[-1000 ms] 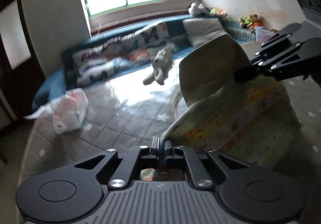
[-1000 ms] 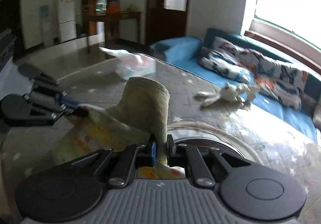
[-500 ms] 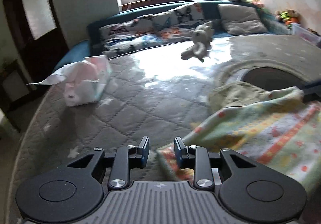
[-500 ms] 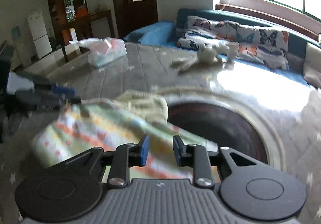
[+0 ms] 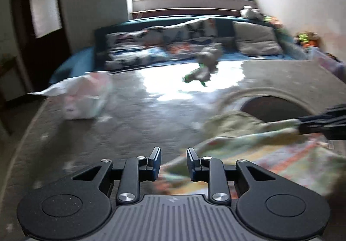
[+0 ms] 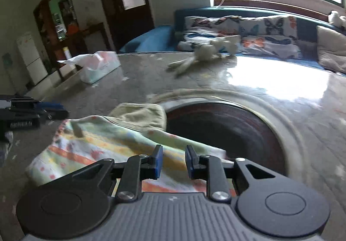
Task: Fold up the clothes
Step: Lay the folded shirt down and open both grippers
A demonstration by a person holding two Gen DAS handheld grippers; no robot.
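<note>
Your left gripper (image 5: 173, 162) sits at the bottom of its view with the jaws parted and nothing pinched; a corner of the garment (image 5: 248, 152) lies just under and right of them. They have just opened, then closed back a touch. Your right gripper (image 6: 171, 161) is likewise parted over the striped cloth, its pads not pressing on it; these jaws opened and then eased in slightly too.

The garment (image 6: 103, 143) lies flat on the quilted table (image 6: 313, 111) in the lower left of the right view, its olive part by the rim of the dark round inset (image 6: 227, 124). Farther back, at left, stands a tissue pack (image 6: 100, 66); at upper centre a plush toy (image 6: 203, 53) lies near the table's far edge. Behind it runs a blue sofa (image 6: 151, 40) with butterfly cushions (image 6: 268, 31).
</note>
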